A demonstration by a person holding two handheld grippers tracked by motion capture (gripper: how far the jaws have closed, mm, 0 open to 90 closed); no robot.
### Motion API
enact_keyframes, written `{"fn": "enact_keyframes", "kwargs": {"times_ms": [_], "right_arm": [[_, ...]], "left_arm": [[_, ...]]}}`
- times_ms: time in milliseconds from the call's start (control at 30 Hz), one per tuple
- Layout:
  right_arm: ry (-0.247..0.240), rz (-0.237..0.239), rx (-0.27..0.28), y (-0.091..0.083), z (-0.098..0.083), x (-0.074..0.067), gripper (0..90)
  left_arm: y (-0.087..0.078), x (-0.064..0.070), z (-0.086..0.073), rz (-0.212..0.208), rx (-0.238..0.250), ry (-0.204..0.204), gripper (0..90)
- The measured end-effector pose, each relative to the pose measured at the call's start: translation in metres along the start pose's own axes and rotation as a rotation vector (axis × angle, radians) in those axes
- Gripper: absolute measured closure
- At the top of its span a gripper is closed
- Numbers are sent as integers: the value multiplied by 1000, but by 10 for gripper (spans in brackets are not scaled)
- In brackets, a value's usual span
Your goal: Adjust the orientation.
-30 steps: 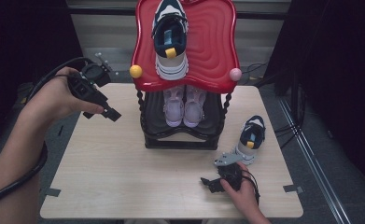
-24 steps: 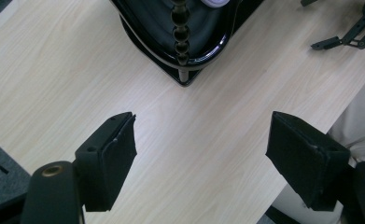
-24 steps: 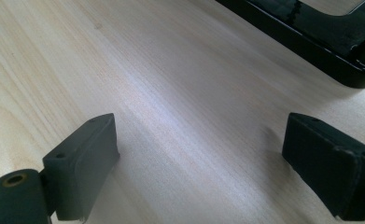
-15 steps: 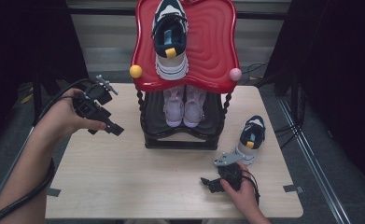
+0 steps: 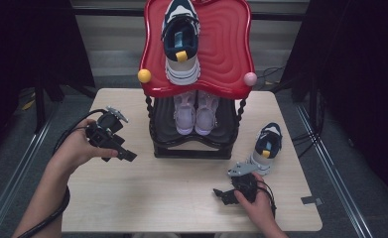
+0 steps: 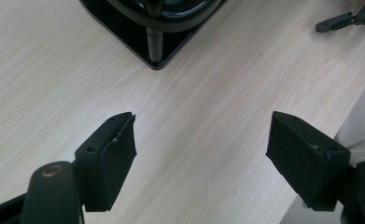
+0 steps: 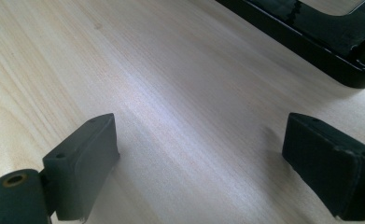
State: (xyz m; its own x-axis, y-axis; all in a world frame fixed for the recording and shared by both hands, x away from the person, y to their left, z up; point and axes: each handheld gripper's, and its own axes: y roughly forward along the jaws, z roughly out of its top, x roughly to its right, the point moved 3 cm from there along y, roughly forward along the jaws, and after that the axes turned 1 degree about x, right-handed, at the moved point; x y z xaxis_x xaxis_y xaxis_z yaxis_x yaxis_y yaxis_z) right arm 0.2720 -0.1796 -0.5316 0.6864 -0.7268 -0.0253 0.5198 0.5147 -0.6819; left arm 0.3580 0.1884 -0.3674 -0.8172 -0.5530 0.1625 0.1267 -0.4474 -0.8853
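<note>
I hold the left gripper (image 5: 124, 152) over the wooden table (image 5: 171, 198), left of the black shoe rack (image 5: 194, 148), its jaws spread wide with nothing between them. My right gripper (image 5: 221, 194) rests low near the front edge, jaws also wide and empty. One navy-and-white sneaker (image 5: 181, 42) sits on the rack's red top (image 5: 228, 54), its mate (image 5: 266, 148) on the table just beyond my right hand (image 5: 253, 198), and a pale pair (image 5: 196, 111) on the lower shelf

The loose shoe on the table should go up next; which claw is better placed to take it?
The right claw: it rests on the table just beside the loose shoe, jaws open. The left claw is across the rack, also open.
</note>
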Motion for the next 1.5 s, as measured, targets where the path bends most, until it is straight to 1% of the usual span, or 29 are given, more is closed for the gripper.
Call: {"fn": "enact_keyframes", "kwargs": {"times_ms": [100,133,200,300,367,433,500,533,633,700,733,767,900,967,1033,1100,1200,1333,1400,1433,1467,1500], "right_arm": [[2,3,-1,0,0,0,98],[2,2,-1,0,0,0,98],[-1,3,-3,0,0,0,98],[-1,3,-3,0,0,0,98],[-1,3,-3,0,0,0,98],[-1,3,-3,0,0,0,98],[-1,3,-3,0,0,0,98],[-1,3,-3,0,0,0,98],[-1,3,-3,0,0,0,98],[-1,3,-3,0,0,0,98],[-1,3,-3,0,0,0,98],[-1,3,-3,0,0,0,98],[-1,3,-3,0,0,0,98],[-1,3,-3,0,0,0,98],[-1,3,-3,0,0,0,98],[-1,3,-3,0,0,0,98],[-1,3,-3,0,0,0,98],[-1,3,-3,0,0,0,98],[-1,3,-3,0,0,0,98],[-1,3,-3,0,0,0,98],[-1,3,-3,0,0,0,98],[-1,3,-3,0,0,0,98]], "left_arm": [[10,-1,-5,-3,15,0,233],[14,-1,-7,-11,21,-4,233],[22,0,-10,-3,31,-3,233],[33,0,-16,-5,54,-5,230],[41,1,-21,-16,71,-11,228],[50,2,-26,-33,81,-30,224],[59,1,-31,-47,79,-37,224],[63,1,-34,-53,69,-36,223],[74,1,-39,-61,69,-34,221],[79,2,-42,-54,71,-32,219],[83,3,-43,-55,79,-41,219],[85,3,-45,-59,74,-33,217],[97,4,-50,-60,75,-27,212],[102,5,-51,-60,83,-29,212],[105,6,-52,-48,91,-28,210],[110,7,-53,-55,104,-33,208],[116,9,-55,-43,110,-19,197],[123,10,-58,-30,119,-17,193],[125,11,-60,-17,133,-14,193],[127,12,-61,-21,148,-22,193],[129,13,-61,-19,157,-19,193],[130,13,-62,-13,153,-11,192]]}}
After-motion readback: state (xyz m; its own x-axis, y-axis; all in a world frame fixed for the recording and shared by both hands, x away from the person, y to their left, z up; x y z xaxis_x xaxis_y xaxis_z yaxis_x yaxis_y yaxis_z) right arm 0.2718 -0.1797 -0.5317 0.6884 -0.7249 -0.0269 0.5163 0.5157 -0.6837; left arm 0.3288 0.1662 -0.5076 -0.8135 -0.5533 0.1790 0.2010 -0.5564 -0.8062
